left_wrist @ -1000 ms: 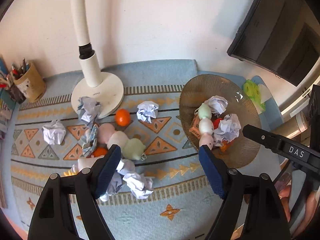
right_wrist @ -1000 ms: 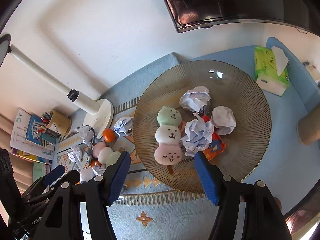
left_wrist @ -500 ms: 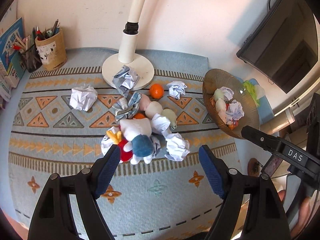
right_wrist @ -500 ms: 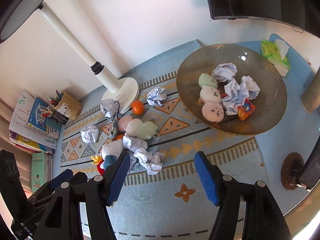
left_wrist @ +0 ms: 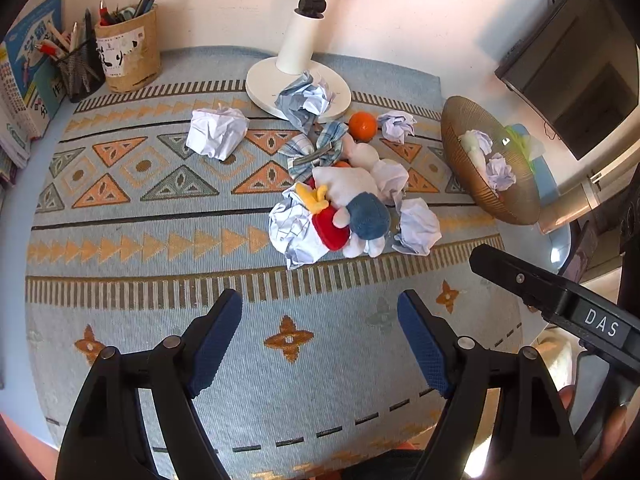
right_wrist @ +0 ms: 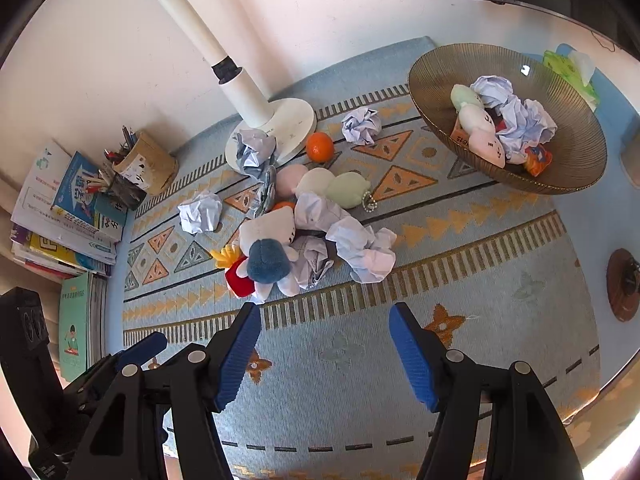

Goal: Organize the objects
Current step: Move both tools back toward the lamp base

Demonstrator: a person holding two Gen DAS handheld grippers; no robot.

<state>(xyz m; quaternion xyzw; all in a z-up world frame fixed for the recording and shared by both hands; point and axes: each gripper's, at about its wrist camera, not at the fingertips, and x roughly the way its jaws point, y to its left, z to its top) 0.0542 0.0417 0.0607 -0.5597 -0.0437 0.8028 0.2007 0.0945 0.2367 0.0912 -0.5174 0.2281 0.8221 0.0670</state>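
Both tools have pulled back from the bowl (right_wrist: 508,120) at the worktop's right edge; left tool (left_wrist: 320,344) and right tool (right_wrist: 320,352) hang open and empty before the mid-worktop toy-and-paper pile (left_wrist: 344,204), probably next to sort.

A light blue mat (left_wrist: 160,240) carries orange and grey-green triangles and brown stripes. On it lie white crumpled paper balls (left_wrist: 216,132), an orange fruit (right_wrist: 320,146) and a plush toy (right_wrist: 266,256) with a dark blue cap beside a ribbed brown bowl (right_wrist: 576,152).

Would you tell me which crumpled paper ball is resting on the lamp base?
The bluish-white ball at the lamp base front edge; the others lie on the mat or in the bowl.
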